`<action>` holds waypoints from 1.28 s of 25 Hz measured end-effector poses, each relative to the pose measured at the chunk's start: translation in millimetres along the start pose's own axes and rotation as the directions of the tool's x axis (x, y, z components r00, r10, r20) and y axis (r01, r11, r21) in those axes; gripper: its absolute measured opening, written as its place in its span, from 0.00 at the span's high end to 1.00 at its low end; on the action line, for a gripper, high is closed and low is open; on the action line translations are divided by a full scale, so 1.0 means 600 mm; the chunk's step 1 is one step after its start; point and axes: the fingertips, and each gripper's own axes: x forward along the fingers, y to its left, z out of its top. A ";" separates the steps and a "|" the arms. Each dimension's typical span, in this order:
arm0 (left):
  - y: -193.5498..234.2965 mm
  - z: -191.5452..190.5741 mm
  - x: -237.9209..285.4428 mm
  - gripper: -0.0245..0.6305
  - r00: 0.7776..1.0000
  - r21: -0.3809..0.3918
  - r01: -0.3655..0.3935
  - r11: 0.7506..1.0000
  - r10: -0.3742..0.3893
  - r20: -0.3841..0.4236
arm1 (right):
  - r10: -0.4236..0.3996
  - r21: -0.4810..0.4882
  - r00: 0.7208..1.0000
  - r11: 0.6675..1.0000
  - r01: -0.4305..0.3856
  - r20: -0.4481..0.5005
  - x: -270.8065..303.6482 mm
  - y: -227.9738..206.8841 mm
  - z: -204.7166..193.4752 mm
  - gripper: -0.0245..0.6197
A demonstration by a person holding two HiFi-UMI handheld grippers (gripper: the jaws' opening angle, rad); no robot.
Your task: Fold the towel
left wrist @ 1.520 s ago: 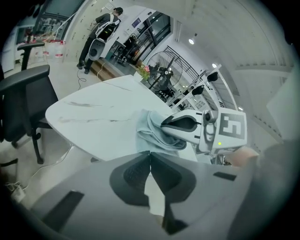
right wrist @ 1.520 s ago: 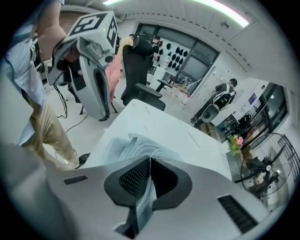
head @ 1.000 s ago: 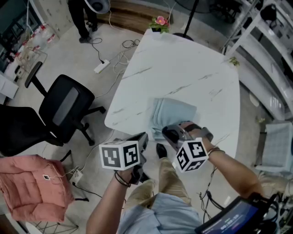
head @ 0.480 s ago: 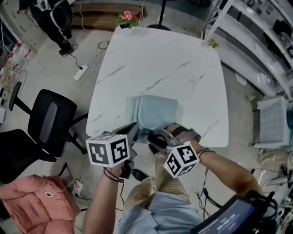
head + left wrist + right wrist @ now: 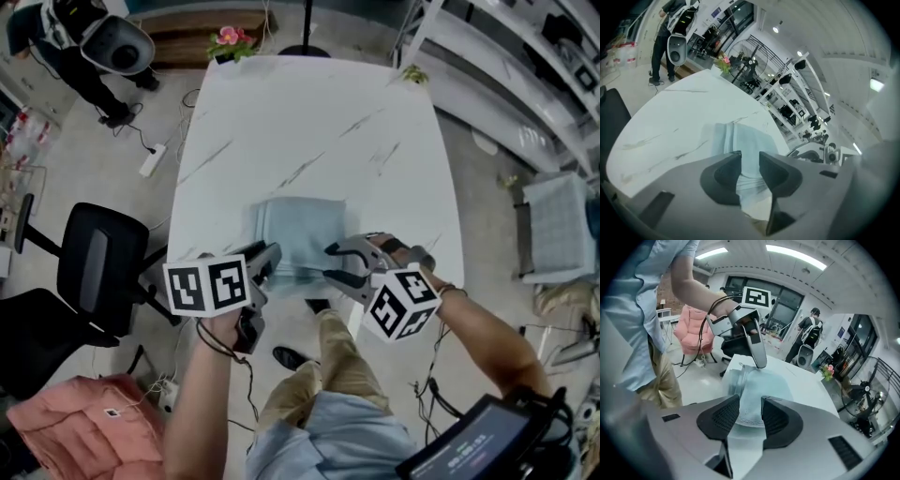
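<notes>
Both left gripper (image 5: 268, 257) and right gripper (image 5: 331, 262) just opened, towel (image 5: 298, 228) edge between jaws, on marble table (image 5: 309, 122).

Nothing legible from my end.
I only get square marker patterns on the gripper cubes (image 5: 208, 286) (the screen (image 5: 478, 439) print is too blurred).

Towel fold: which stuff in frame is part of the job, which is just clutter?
In the job: towel, folded on the white table; left tongs and right tongs, jaws just opened, towel's near edge between them, unpinched.
Lying about: flower pot, black office chair, pink cushion, power strip.
</notes>
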 end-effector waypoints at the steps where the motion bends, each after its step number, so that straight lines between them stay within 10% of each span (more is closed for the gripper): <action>1: 0.001 -0.005 0.012 0.78 1.000 0.014 -0.013 1.000 0.013 -0.028 | 0.013 0.004 1.000 1.000 -0.013 -0.004 0.004 0.005 -0.005 0.71; 7: 0.038 -0.028 0.025 0.95 0.989 0.048 -0.107 0.993 0.112 -0.097 | 0.020 -0.031 0.999 0.999 -0.021 -0.044 0.021 0.030 -0.023 0.94; 21: 0.029 -0.022 -0.031 0.94 0.994 -0.002 -0.108 0.994 0.108 0.003 | 0.019 0.071 1.000 0.997 -0.021 0.022 -0.015 0.022 0.004 0.82; 26: 0.037 -0.030 0.008 0.74 0.989 0.027 -0.122 0.992 0.123 -0.076 | 0.005 0.088 0.999 0.996 -0.002 -0.034 0.023 0.030 -0.005 0.71; 32: 0.032 -0.031 0.018 0.94 0.986 0.057 -0.130 0.990 0.135 -0.100 | 0.004 0.073 0.998 0.997 0.001 -0.068 0.024 0.023 -0.019 0.86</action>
